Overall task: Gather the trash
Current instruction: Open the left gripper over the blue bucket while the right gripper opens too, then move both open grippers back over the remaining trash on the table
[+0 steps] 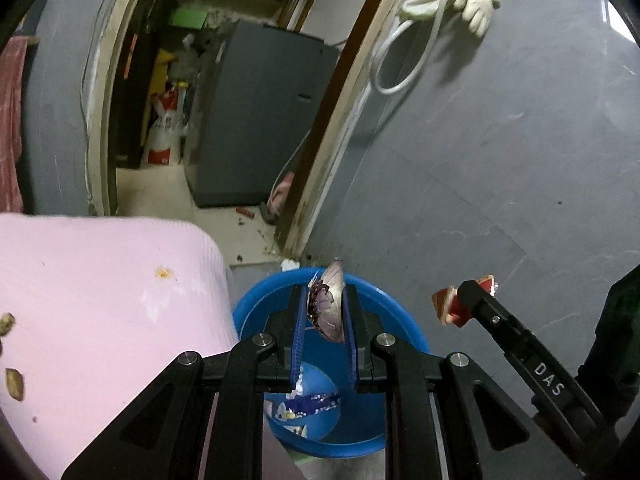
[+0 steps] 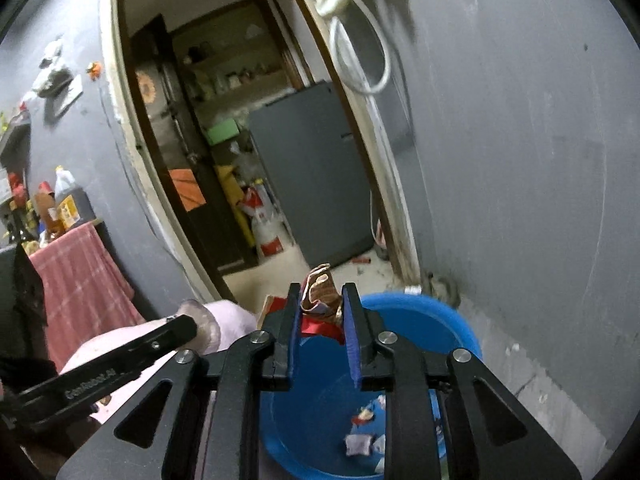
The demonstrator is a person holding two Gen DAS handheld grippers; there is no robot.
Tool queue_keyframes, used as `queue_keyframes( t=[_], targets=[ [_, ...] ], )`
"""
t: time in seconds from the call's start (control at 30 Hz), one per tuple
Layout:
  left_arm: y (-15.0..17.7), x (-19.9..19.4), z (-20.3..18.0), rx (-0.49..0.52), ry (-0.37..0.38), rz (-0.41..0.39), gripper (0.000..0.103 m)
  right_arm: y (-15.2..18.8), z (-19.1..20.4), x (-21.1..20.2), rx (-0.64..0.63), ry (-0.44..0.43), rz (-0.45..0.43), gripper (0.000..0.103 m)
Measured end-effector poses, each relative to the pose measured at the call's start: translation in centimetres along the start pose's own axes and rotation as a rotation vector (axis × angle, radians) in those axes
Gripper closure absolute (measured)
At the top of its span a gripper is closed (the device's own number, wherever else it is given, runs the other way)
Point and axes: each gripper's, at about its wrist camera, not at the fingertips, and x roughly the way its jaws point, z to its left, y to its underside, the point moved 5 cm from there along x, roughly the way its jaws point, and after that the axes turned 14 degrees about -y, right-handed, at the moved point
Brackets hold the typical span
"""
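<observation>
My left gripper [image 1: 326,300] is shut on a purple and silver crumpled wrapper [image 1: 328,308], held above a blue bucket [image 1: 400,320]. The bucket holds several scraps of wrapper [image 1: 308,404]. My right gripper [image 2: 322,300] is shut on a red and brown crumpled wrapper [image 2: 322,294], also above the blue bucket [image 2: 420,320]. The right gripper [image 1: 466,292] with its red wrapper [image 1: 446,306] shows at the right of the left wrist view. The left gripper's finger [image 2: 176,328] shows at the left of the right wrist view.
A pink cloth-covered surface [image 1: 100,320] with small brown scraps [image 1: 14,384] lies left of the bucket. A grey wall [image 1: 500,160] stands right. An open doorway leads to a grey cabinet [image 1: 260,120]. A white cord [image 1: 400,60] and glove [image 1: 478,4] hang on the wall.
</observation>
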Motion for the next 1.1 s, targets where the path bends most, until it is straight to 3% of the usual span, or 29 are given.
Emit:
queue_keyframes(
  t=[0.07,0.17,0.27,0.47,0.6,0.7,0.77,0.83,0.9,1.1],
  targets=[
    [0.3,0.9,0.1,-0.004,-0.001,0.028,0.088,0.3,-0.5,0.3,0.028,-0.007,0.012,0.071],
    [0.6,1.9,0.4,-0.01,-0.014,0.058,0.084,0.6,-0.9,0.5,0.044,-0.007,0.021,0.062],
    [0.7,1.9,0.7,-0.037,0.007,0.073,0.07,0.4,-1.0,0.3,0.051,-0.011,0.017,0.041],
    [0.4,0.3,1.7,-0.05,-0.012,0.052,0.063,-0.3,-1.2,-0.7,0.056,-0.009,-0.024,0.027],
    [-0.2,-1.7,2.7,-0.048,-0.045,-0.007,0.046,-0.8,-1.0,-1.3,0.045,-0.016,-0.047,0.022],
    [-0.8,-2.9,3.6,-0.036,-0.071,-0.033,0.034,-1.1,-0.5,-1.5,0.029,-0.024,-0.056,0.013],
    [-1.2,-3.8,4.3,-0.037,-0.093,-0.059,0.025,-1.3,0.1,-1.6,0.011,-0.024,-0.059,0.001],
    [-1.6,-5.0,5.1,-0.041,-0.139,-0.108,0.011,-1.4,0.8,-1.7,-0.014,-0.032,-0.064,0.0],
    [-2.0,-6.3,6.0,-0.044,-0.2,-0.174,0.005,-1.7,1.5,-1.7,-0.035,-0.041,-0.068,0.0],
    [-2.7,-9.6,8.9,-0.017,-0.303,-0.271,0.004,-2.3,5.2,-1.9,-0.132,-0.074,-0.098,0.0]
  ],
)
